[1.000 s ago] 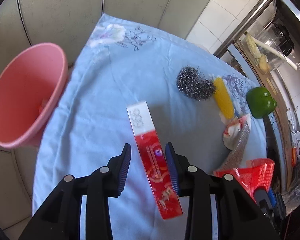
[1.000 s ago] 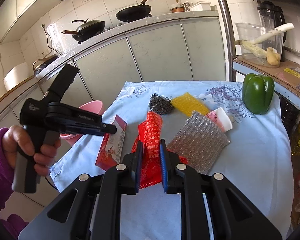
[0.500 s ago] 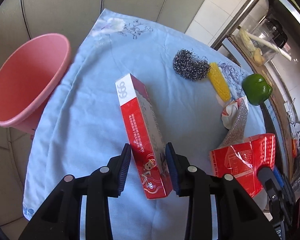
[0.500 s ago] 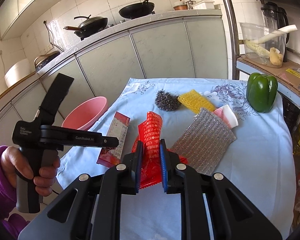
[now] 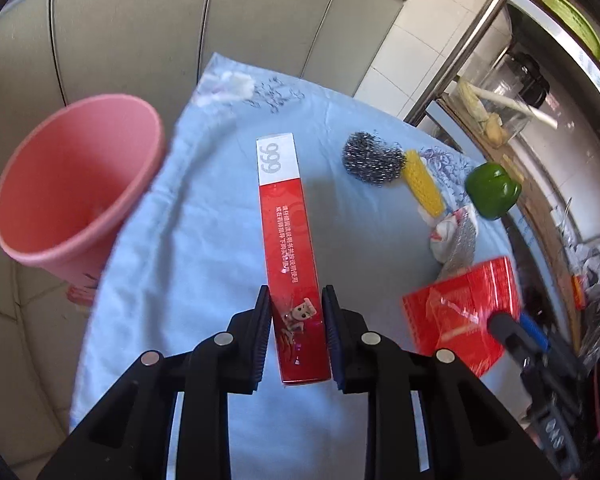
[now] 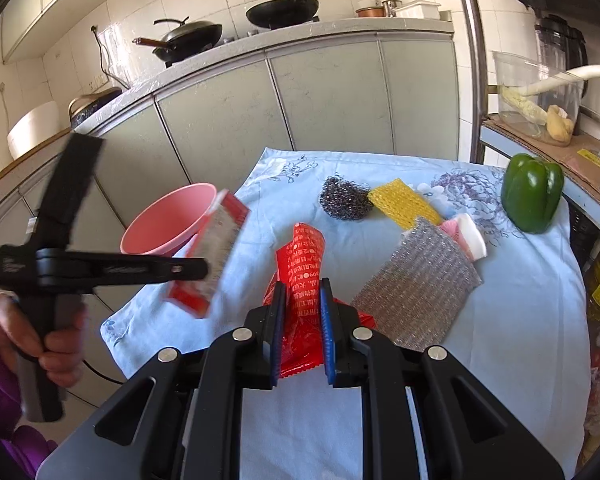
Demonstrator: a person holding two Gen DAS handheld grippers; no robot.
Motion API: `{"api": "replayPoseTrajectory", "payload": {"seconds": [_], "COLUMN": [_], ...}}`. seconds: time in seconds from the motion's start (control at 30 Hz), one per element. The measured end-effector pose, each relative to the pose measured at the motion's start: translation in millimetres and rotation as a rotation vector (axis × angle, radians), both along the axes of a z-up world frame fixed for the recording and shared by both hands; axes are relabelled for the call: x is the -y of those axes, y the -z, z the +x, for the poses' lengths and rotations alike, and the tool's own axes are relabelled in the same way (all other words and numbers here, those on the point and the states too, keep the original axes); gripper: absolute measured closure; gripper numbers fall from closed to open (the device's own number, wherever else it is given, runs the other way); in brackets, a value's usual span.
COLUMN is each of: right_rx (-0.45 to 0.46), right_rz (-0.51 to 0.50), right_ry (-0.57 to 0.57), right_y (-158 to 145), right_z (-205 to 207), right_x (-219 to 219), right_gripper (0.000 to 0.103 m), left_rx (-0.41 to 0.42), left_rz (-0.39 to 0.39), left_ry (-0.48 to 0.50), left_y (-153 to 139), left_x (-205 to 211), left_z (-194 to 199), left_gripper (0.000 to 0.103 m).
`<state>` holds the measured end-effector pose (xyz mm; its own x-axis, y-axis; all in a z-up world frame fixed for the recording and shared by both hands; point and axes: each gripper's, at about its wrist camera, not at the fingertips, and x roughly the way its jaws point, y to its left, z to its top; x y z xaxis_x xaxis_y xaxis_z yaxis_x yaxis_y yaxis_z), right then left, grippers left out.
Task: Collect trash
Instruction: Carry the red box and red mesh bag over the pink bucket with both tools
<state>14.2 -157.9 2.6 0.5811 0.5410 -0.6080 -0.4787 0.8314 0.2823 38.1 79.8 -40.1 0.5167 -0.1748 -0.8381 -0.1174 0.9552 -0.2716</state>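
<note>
My left gripper (image 5: 296, 312) is shut on a long red and white box (image 5: 286, 236) and holds it lifted above the blue tablecloth (image 5: 204, 216). The box also shows in the right wrist view (image 6: 210, 256), close to the pink bin (image 6: 168, 220). The pink bin (image 5: 72, 192) stands off the table's left edge in the left wrist view. My right gripper (image 6: 303, 312) is shut on a red plastic wrapper (image 6: 302, 272) over the cloth. The wrapper also shows in the left wrist view (image 5: 460, 312).
On the cloth lie a steel wool ball (image 6: 342, 198), a yellow sponge (image 6: 404, 202), a silver scouring cloth (image 6: 418, 280), a pink and white sponge (image 6: 466, 236) and a green pepper (image 6: 532, 192). Grey cabinets (image 6: 320, 100) stand behind the table. A shelf (image 6: 540, 136) is at the right.
My left gripper has lifted the red box off the cloth and carried it toward the pink bin. My right gripper stays shut on the wrapper and has hardly moved.
</note>
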Motion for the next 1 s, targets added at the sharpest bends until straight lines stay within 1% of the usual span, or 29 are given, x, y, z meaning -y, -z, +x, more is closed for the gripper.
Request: {"api": "replayPoseTrajectory", "payload": {"seconds": [0.03,0.2,0.3,0.47,0.57,0.8,1.0], "right_rx": [-0.003,0.001,-0.003,-0.033,-0.057,-0.128,-0.173], "right_rz": [-0.006,-0.059,-0.091,-0.126,-0.129,-0.118,-0.127], "right_ry": [-0.006,-0.034,-0.041,-0.069,-0.092,-0.092,-0.098], "right_y": [0.8,4.9,9.6,19.2,24.3,29.3,31.5], "right_z": [3.0,14.1,18.4,20.3,19.9,21.3,18.0], "right_x": [-3.9,-26.2,-38.4,-54.5,-58.3,-50.8,-47.8], "right_gripper": [0.087,0.087,0.087,0.086,0.086,0.076,0.072], "left_rx": [0.001,-0.003,-0.01,-0.017,-0.029,-0.009,-0.004], "left_rz": [0.018,0.16,0.193,0.175,0.187,0.175,0.151], "left_ry": [0.001,-0.003,-0.002,-0.008,-0.003,-0.017,-0.019], "left_y": [-1.4,0.8,7.8,17.6,21.6,17.8,17.9], "left_x": [-4.2,-26.3,-32.2,-38.5,-37.5,-41.6,-45.5], "left_z": [-2.6,-27.9,-38.2,-43.0,-43.1,-46.2,-46.3], "left_gripper": [0.079,0.078,0.078,0.078,0.077,0.076,0.075]}}
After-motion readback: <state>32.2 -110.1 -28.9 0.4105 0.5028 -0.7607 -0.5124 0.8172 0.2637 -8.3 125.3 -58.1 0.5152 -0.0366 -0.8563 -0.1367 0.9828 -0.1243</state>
